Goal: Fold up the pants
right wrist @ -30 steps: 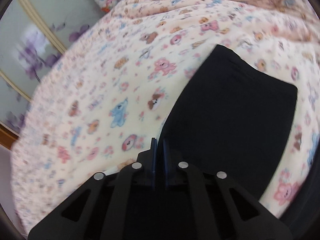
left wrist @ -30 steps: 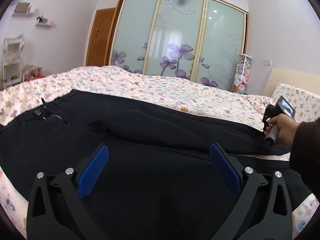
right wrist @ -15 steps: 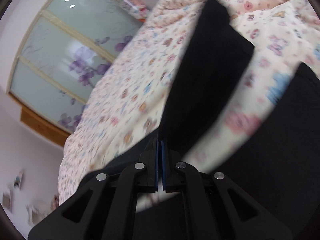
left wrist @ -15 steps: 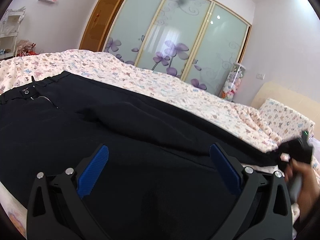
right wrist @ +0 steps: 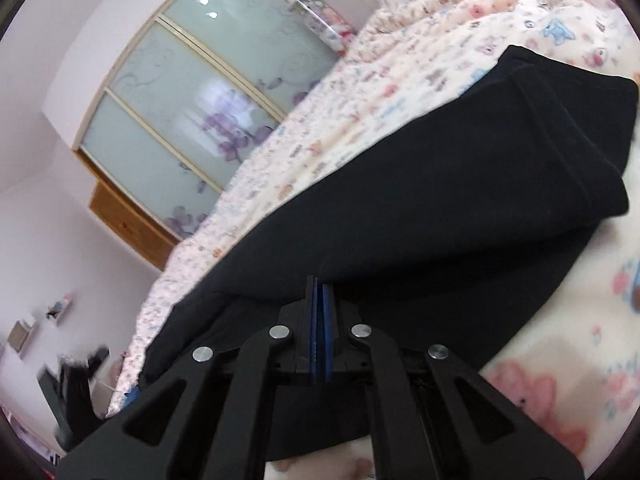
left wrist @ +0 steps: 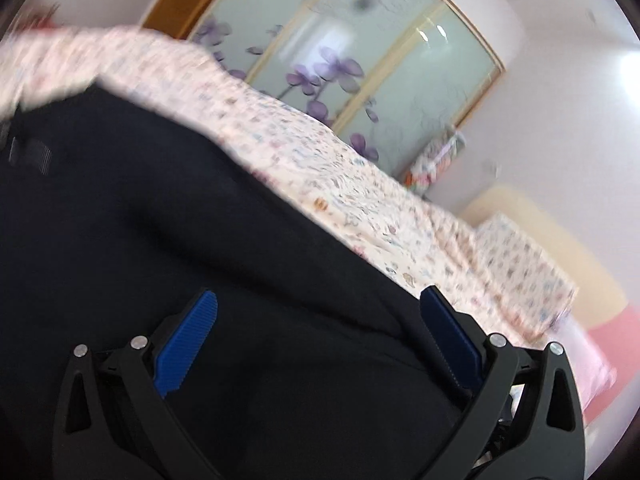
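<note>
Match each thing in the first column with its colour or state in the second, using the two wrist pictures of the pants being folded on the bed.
Column one:
1. left tool
2. right tool
3. pants
4. bedspread

Column two:
a. black
b. pale, with a cartoon animal print
c. open, over the dark cloth
d. shut on the cloth

Pairs: 1-c, 2-d, 3-a, 4-b

Both cameras sit low and close over the black pants on the bed, each tilted. The left view faces the sliding wardrobe doors at upper centre; the right view shows those same doors at upper left.
</note>
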A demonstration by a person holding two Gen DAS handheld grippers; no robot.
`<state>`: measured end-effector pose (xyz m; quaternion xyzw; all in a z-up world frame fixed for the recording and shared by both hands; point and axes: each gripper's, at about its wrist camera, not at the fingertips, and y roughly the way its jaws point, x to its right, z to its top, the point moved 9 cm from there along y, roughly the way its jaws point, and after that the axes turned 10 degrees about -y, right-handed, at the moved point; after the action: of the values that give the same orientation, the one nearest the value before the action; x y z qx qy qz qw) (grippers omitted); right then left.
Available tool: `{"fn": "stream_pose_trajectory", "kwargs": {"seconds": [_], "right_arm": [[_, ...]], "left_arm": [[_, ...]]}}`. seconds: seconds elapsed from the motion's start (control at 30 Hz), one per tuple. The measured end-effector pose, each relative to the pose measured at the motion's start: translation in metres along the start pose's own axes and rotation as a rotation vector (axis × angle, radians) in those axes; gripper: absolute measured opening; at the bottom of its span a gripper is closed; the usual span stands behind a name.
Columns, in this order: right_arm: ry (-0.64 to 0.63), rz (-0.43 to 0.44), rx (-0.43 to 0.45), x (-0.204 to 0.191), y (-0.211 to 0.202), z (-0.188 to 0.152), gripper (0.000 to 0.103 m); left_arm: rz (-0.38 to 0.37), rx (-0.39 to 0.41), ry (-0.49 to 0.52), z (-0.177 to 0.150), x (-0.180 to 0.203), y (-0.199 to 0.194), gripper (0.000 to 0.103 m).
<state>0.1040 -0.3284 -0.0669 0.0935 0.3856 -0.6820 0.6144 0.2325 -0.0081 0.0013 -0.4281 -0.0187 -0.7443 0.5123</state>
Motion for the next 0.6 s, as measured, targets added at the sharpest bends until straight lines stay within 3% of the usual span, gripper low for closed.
{"fn": "stream_pose_trajectory", "kwargs": {"seconds": [0.07, 0.17, 0.3, 0.4, 0.5, 0.57, 0.6], "right_arm": [[0.029, 0.036, 0.022, 0.002, 0.000, 0.001, 0.002], [0.049, 0.061, 0.036, 0.006, 0.002, 0.003, 0.002], [0.060, 0.097, 0.070, 0.006, -0.004, 0.004, 0.002], [0.064, 0.103, 0.071, 0.009, -0.004, 0.003, 0.002], [0.066, 0.107, 0.061, 0.007, 0.002, 0.001, 0.002], [0.069, 0.109, 0.053, 0.007, 0.002, -0.002, 0.002], [0.070, 0.110, 0.050, 0.007, 0.002, -0.003, 0.002]], "left_arm": [[0.064, -0.022, 0.118, 0.029, 0.022, 0.014, 0.101], [0.081, -0.148, 0.117, 0.064, 0.034, 0.057, 0.101], [0.178, -0.297, -0.072, 0.096, -0.002, 0.125, 0.100], [0.272, -0.308, -0.201, 0.112, -0.039, 0.160, 0.100], [0.249, -0.289, -0.321, 0.118, -0.069, 0.180, 0.098], [0.216, -0.268, -0.393, 0.122, -0.076, 0.194, 0.076], [0.228, -0.268, -0.404, 0.122, -0.080, 0.200, 0.071]]}}
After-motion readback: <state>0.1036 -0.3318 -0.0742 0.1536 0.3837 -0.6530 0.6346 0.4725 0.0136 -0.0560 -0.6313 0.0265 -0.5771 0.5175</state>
